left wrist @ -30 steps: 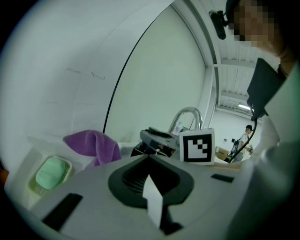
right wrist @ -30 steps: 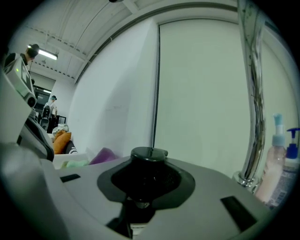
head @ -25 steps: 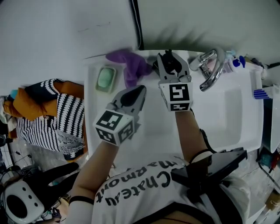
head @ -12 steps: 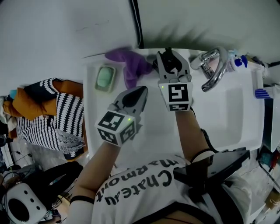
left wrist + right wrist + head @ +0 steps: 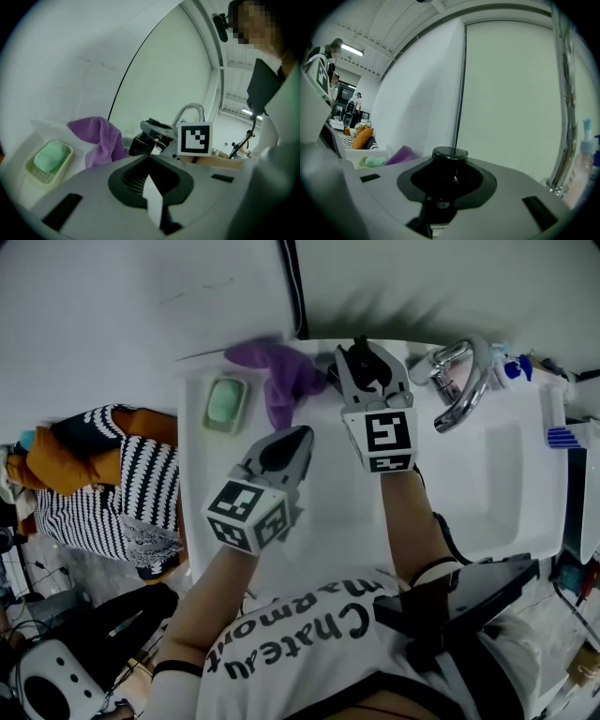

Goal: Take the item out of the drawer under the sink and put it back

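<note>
The person stands at a white washbasin (image 5: 487, 512) with a tool in each hand, both held over its left half. The right tool (image 5: 367, 367) reaches toward the back rim, just left of the chrome tap (image 5: 461, 381). Its jaws are part-way closed and clamped on a black round-topped item (image 5: 450, 153), which sits upright between them with its flat cap standing above the jaw tips. The item is therefore out in the open, held above the basin near the back edge. What kind of item it is cannot be told beyond that.

The left tool (image 5: 300, 437) hangs nearer the person and to the left of the right one. Its jaws are brought together to a point, with nothing between them.

A purple cloth (image 5: 281, 381) lies crumpled on the basin's back rim, just left of the right tool. A green bar of soap in a pale dish (image 5: 225, 401) rests at the back left corner. A bottle with a blue pump (image 5: 514, 371) stands at the back rim, right of the tap.
</note>
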A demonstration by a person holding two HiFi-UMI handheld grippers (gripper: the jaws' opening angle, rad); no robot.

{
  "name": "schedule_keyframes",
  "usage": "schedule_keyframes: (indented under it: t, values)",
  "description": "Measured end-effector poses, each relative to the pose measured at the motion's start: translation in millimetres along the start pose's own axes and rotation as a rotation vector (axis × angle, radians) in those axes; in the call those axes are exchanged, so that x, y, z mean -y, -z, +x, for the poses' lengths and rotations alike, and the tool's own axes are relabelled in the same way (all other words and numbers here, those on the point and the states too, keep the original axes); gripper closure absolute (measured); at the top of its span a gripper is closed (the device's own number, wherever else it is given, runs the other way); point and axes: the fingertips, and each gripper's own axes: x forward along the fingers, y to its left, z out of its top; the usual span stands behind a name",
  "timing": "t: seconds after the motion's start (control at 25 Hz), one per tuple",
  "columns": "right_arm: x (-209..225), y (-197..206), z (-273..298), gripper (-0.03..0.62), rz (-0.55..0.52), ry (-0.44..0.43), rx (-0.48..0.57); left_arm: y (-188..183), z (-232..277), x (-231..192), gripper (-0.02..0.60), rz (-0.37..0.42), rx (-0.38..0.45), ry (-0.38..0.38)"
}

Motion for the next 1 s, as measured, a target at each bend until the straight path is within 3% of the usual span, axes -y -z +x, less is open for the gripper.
schedule_keyframes:
  t: [0.8, 1.0]
  values:
    - [0.5, 4.9, 1.5, 0.485, 0.014, -0.026, -0.018, -0.1, -17.1, 2.0, 0.572, -0.005, 0.022, -0.036]
    - [4.2, 4.7, 2.3, 0.427, 0.026, -0.011, -0.019, 1.1, -24.7, 0.0, 0.572, -0.007, 0.023, -0.061]
